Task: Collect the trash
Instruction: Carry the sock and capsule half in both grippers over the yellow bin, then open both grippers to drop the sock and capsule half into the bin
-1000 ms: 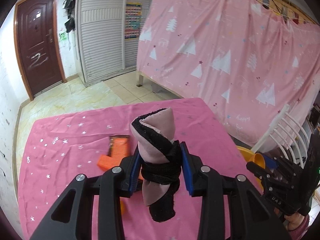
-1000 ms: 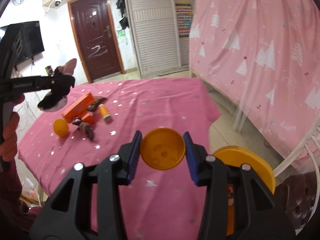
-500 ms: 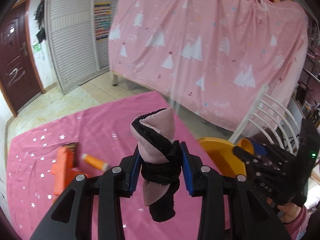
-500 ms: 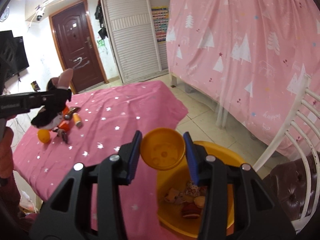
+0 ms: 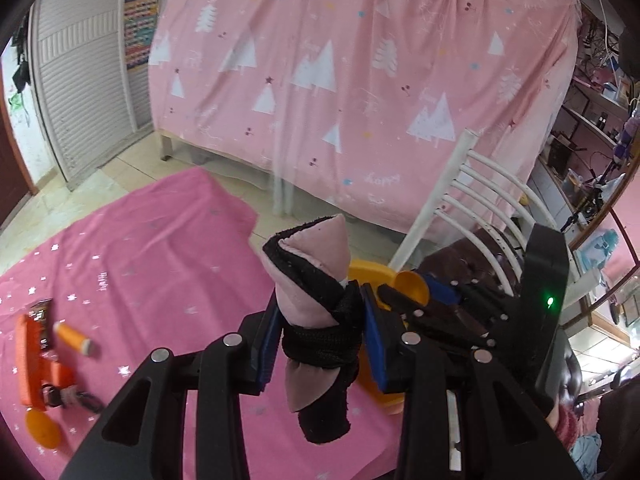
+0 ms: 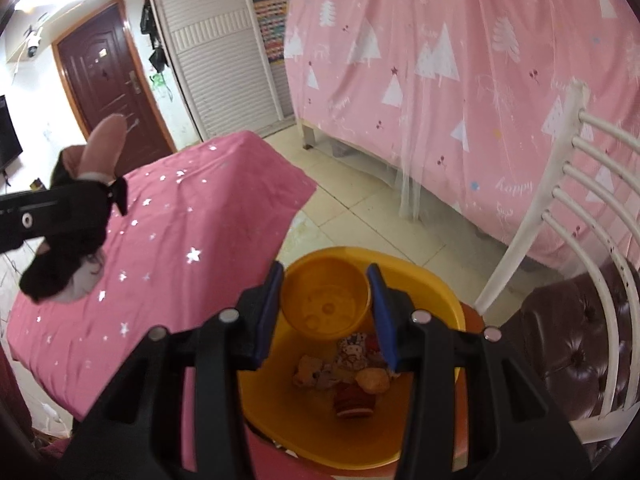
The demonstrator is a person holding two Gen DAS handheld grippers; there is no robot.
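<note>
My left gripper [image 5: 320,340] is shut on a rolled pink and black cloth [image 5: 316,296] that sticks up between the blue pads, held over the pink star-print tablecloth [image 5: 140,264] near its right edge. My right gripper [image 6: 326,312] is shut on a small orange plastic cup [image 6: 326,300], held above a big yellow basin [image 6: 440,300] that sits beside the table. Inside the basin lie several small toys and wrappers [image 6: 352,372]. In the right wrist view the left gripper [image 6: 52,212] with the cloth [image 6: 100,148] shows at the far left. The right gripper with the cup [image 5: 412,286] shows in the left wrist view.
On the tablecloth at the left lie an orange box [image 5: 32,356], an orange thread spool [image 5: 74,338] and an orange ball [image 5: 42,428]. A white slatted chair [image 6: 576,220] with a dark tufted seat stands right of the basin. A pink tree-print curtain [image 5: 360,80] hangs behind.
Both grippers have swung right, away from the table's middle toward the basin. The cup now hangs over the basin, and the orange items have slid to the far left of the left view.
</note>
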